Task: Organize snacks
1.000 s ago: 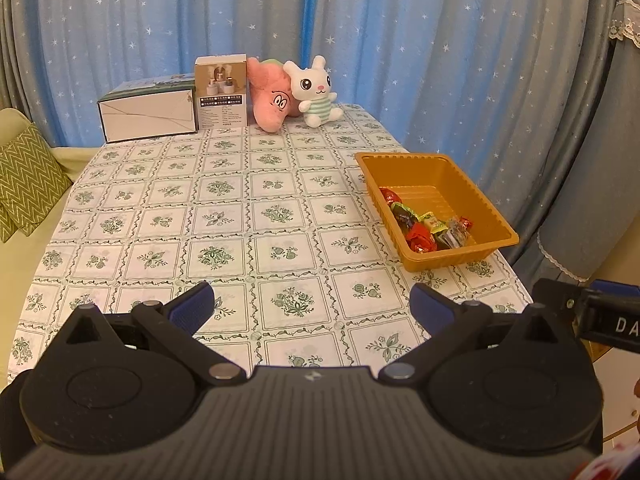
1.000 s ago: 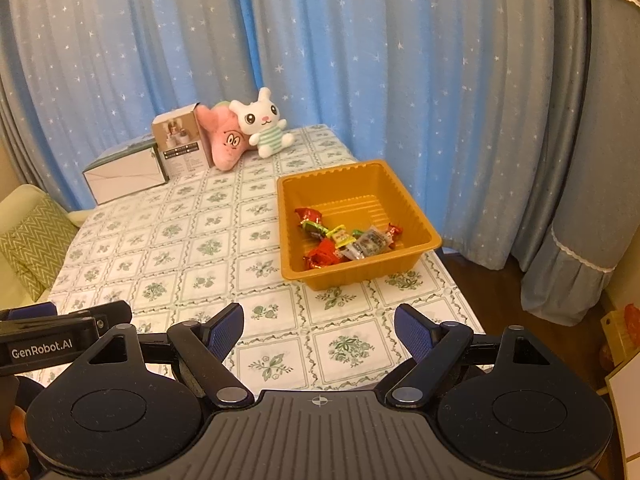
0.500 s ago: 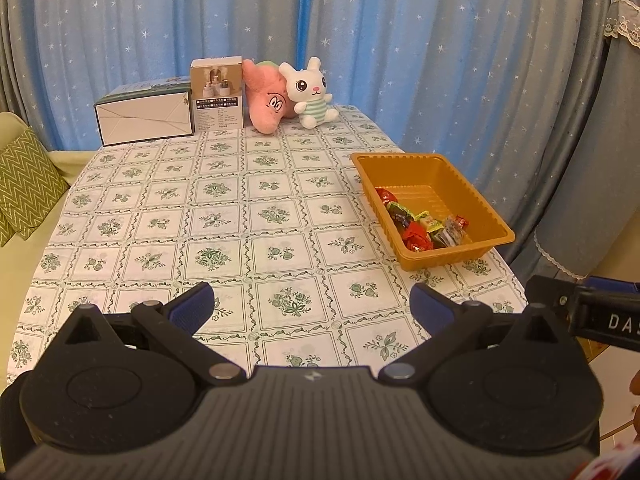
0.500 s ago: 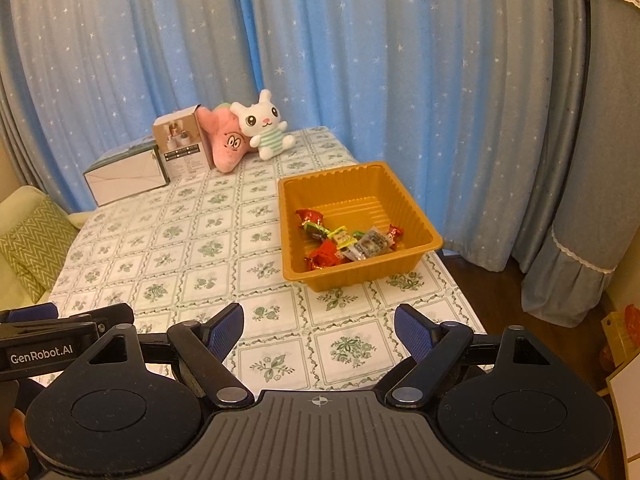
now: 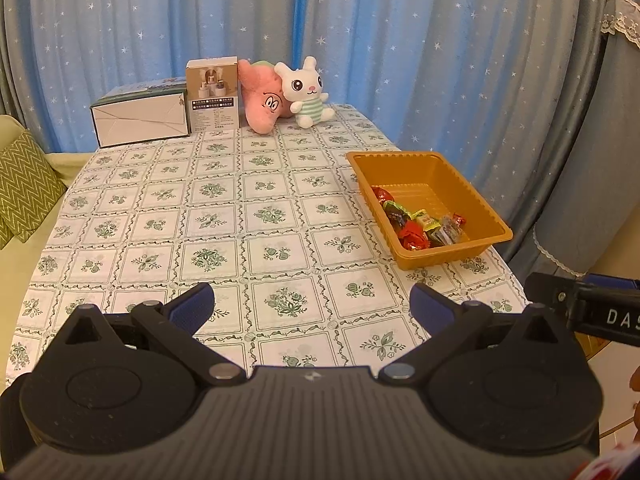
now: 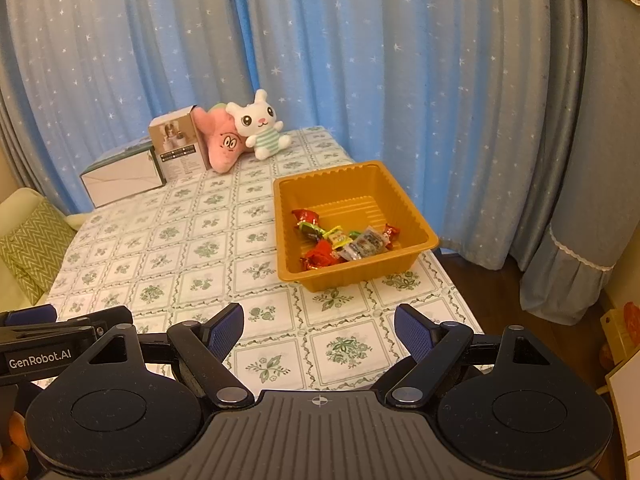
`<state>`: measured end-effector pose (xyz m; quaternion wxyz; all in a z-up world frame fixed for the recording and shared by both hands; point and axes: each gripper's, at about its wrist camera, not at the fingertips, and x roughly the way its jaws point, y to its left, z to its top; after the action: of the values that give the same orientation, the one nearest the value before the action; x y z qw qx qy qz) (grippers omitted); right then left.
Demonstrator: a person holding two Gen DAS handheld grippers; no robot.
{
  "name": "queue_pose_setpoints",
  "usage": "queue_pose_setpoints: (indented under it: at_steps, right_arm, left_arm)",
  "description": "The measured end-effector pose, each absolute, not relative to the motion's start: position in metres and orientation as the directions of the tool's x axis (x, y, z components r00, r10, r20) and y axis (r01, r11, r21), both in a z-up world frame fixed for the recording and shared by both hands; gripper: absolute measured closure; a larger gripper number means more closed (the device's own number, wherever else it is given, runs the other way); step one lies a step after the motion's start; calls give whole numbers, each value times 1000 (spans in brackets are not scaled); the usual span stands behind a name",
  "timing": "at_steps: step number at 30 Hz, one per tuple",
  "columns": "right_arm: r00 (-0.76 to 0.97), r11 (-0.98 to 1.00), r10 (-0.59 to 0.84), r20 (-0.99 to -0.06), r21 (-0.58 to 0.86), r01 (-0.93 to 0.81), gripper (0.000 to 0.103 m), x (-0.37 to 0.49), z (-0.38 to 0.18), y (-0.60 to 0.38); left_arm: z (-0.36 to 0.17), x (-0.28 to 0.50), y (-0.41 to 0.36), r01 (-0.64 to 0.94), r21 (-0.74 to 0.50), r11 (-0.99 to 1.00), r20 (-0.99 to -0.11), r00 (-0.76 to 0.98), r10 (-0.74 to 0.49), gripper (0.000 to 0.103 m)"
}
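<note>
ahead of the right gripper [image 6: 319,332], fingers held wide and empty, the tray [image 6: 416,222] of snacks [image 6: 344,242] is seen; left gripper [image 5: 312,306], equally wide, is farther.

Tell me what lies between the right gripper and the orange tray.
Nothing: only bare tablecloth separates the right gripper from the orange tray, as the right wrist view shows.

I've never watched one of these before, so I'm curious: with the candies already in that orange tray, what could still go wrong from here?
Two things, as guesses. The orange tray sits close to the table's right edge, so a nudge from the open right gripper might push it off. The wrapped candies lie heaped at the tray's near end; reaching in could tip the light tray or flick one out.
</note>
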<state>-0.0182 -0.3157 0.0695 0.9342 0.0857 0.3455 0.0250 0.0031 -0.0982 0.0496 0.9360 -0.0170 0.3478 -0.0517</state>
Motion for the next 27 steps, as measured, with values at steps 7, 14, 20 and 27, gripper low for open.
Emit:
queue_pose_setpoints:
  at_steps: [7, 14, 20, 27]
  right_arm:
    - [760, 984, 106, -641, 178, 13, 21, -18, 70, -316]
    - [759, 985, 106, -642, 175, 11, 21, -17, 69, -317]
    - [759, 985, 106, -643, 173, 9, 21, -16, 69, -316]
    - [757, 985, 106, -645, 170, 7, 21, -16, 68, -315]
  left_arm:
    - [50, 3, -98, 87, -65, 994, -648, 754, -109, 0]
    - [50, 3, -98, 86, -66, 994, -648, 754, -108, 0]
    - [50, 3, -99, 87, -65, 994, -648, 754, -108, 0]
    - [50, 3, -99, 89, -67, 994, -649, 753, -111, 0]
